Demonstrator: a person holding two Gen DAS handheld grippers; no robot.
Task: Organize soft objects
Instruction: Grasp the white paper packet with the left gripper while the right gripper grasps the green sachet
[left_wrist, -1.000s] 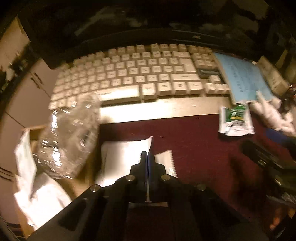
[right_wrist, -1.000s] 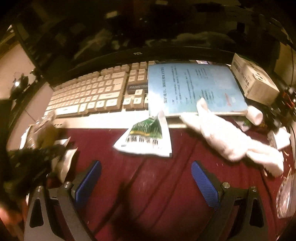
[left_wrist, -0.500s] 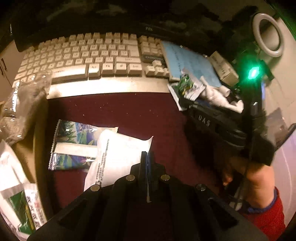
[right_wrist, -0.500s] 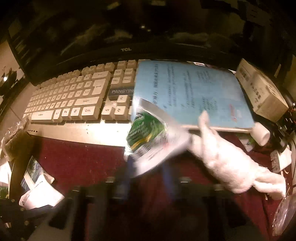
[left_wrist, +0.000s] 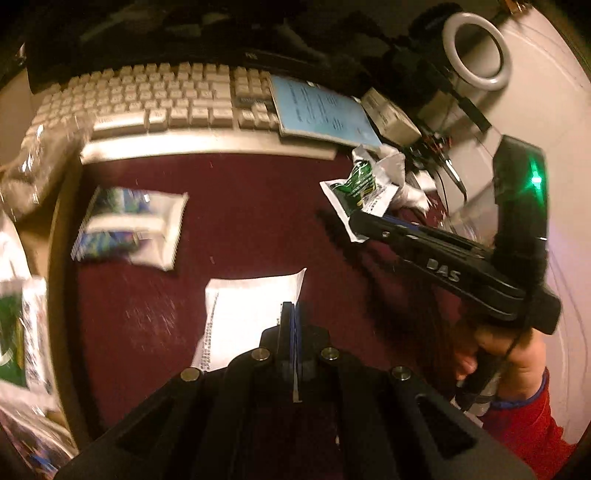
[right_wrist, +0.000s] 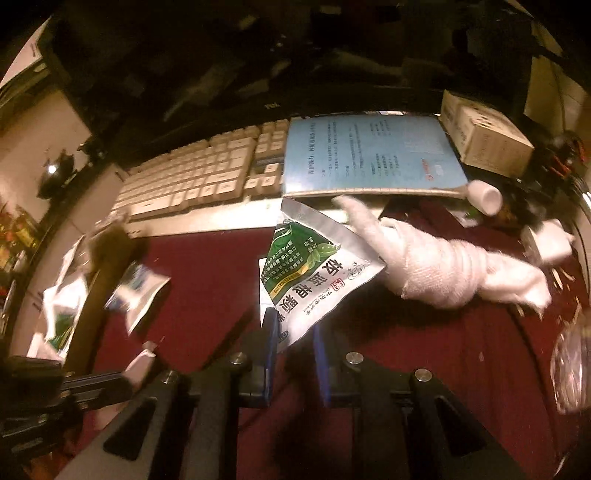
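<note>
Right gripper clamps the green sachet (seemingly lifted) by its near corner.

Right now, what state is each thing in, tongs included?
Left tongs: shut on the white packet.
White packet: pinched at its edge.
Right tongs: shut on the green sachet.
Green sachet: held by its lower corner, crumpled, tilted up.
White towel roll: lying on the red mat, against the sachet.
Blue booklet: closed, resting over the keyboard's end.

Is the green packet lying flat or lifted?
Lifted: the green packet tilts up off the red mat, pinched at its corner by the right gripper.
</note>
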